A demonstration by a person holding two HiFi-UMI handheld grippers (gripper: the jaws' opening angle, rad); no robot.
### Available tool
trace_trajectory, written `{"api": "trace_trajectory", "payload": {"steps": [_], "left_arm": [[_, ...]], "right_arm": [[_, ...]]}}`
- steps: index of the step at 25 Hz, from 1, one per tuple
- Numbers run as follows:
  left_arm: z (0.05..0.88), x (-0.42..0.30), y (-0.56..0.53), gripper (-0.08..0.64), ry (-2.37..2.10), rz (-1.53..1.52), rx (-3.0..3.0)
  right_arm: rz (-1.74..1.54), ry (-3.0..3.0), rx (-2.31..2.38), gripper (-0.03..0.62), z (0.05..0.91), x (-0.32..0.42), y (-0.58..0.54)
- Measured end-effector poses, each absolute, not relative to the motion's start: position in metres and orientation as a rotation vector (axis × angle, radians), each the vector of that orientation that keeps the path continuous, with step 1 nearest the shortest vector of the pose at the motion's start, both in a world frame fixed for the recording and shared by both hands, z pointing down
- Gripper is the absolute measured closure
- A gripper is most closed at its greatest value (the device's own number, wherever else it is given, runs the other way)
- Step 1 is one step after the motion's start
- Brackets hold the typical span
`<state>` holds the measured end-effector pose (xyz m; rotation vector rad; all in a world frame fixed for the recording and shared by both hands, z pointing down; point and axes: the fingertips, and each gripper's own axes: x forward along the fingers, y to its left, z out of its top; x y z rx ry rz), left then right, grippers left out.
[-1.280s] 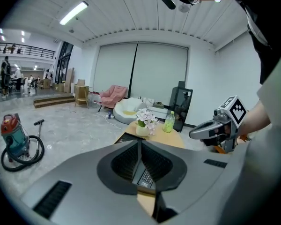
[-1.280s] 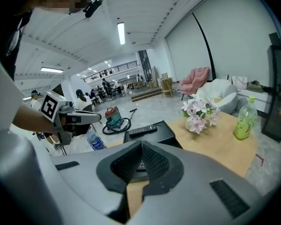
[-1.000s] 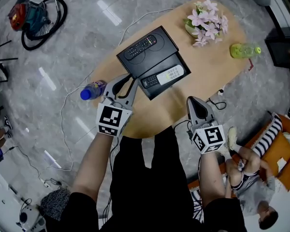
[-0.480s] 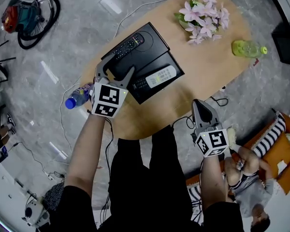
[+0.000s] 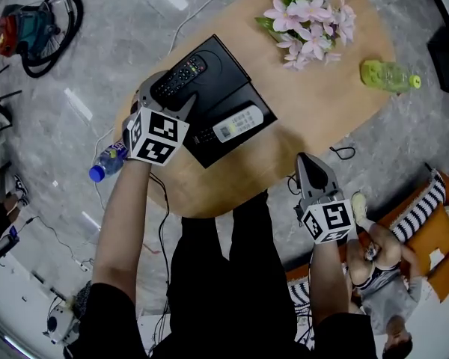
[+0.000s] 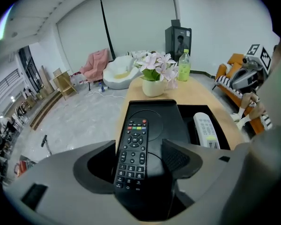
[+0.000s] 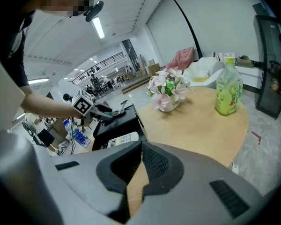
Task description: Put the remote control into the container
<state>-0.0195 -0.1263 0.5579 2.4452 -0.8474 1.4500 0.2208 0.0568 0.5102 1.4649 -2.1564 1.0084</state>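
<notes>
Left tongs, just opening, moved astride black remote; container holds white remote.

Grey marble floor – glossy; oval wooden table; white walls; orange sofa; ceiling strip light

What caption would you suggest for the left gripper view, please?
Left gripper, jaws just opened, straddles the black remote on the black container; a white remote lies in its open compartment.

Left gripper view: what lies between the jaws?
In that view, the black remote control, lying on the black container. The left gripper straddles it, its jaws apart, having just been opening.
</notes>
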Motion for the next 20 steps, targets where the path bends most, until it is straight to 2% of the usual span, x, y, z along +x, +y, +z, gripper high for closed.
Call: {"api": "trace_trajectory", "payload": {"steps": [16,19,20], "left_arm": [[0.577,-0.026,-0.132,0.270,-0.645,1.479,2.321],[0.578,-0.026,-0.128,0.344,-0.601,1.491,2.295],[0.578,-0.025,-0.126,0.345,-0.597,1.491,2.287]], "right_arm": [[1.067,-2.145,1.441,0.580,0.530,0.227,0.048],[1.066,-2.153,1.429,0.580,0.530,0.224,0.049],[1.065,-2.154,1.428,0.580,0.529,0.223,0.049]]}}
